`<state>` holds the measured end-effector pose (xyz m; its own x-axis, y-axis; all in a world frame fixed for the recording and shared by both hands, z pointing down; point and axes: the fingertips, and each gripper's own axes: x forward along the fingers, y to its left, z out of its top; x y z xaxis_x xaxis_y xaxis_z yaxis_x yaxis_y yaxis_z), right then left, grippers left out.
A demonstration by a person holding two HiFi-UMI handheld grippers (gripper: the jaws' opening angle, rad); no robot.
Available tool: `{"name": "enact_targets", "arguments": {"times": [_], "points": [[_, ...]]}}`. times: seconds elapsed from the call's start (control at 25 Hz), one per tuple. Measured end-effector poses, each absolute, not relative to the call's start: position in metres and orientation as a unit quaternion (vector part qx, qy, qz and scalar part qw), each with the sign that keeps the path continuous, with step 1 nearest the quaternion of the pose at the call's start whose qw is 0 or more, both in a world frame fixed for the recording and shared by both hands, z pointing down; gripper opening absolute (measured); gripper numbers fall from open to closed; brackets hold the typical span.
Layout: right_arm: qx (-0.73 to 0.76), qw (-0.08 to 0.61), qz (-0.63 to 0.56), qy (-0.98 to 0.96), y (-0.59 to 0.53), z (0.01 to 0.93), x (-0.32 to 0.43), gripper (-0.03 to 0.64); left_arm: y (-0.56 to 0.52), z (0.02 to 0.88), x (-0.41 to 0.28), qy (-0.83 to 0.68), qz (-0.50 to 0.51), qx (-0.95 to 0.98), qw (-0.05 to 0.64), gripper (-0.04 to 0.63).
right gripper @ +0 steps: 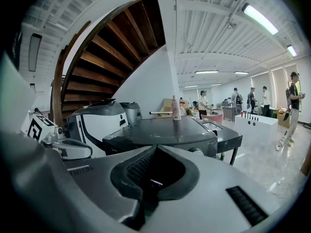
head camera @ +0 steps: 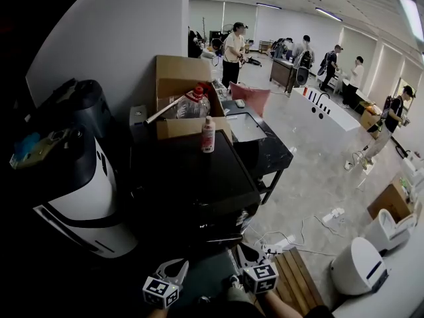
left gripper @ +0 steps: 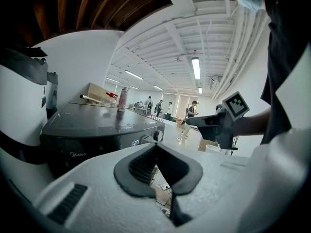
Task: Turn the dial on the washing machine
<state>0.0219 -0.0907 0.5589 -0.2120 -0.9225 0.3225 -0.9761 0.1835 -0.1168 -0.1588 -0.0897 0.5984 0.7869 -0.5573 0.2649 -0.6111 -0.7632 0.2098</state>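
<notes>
Two tongs, both pressed narrow, tips meeting with nothing between them: the left tongs [left gripper: 155, 146] and the right tongs [right gripper: 154, 148]. They are held low and side by side in front of the one dark washing machine [head camera: 192, 177], near it but touching nothing. Its one dial [left gripper: 157, 135] sits towards the right end of the front panel, beside a lit display whose figures are too small to read surely. In the head view the dial cannot be made out below the lid's front edge. One pinkish bottle [head camera: 208, 134] stands upright on the lid, with one cardboard box [head camera: 177, 85] behind it. The person's forearms are cut off at the head view's bottom edge.
</notes>
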Motion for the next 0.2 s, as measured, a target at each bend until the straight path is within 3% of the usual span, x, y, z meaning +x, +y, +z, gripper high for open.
{"name": "enact_targets", "arguments": {"times": [0.2], "points": [[0.620, 0.090, 0.149, -0.765, -0.0949, 0.5593, 0.0269, -0.003, -0.0923, 0.5992, -0.1523, -0.313, 0.095, 0.934, 0.144, 0.011]]}}
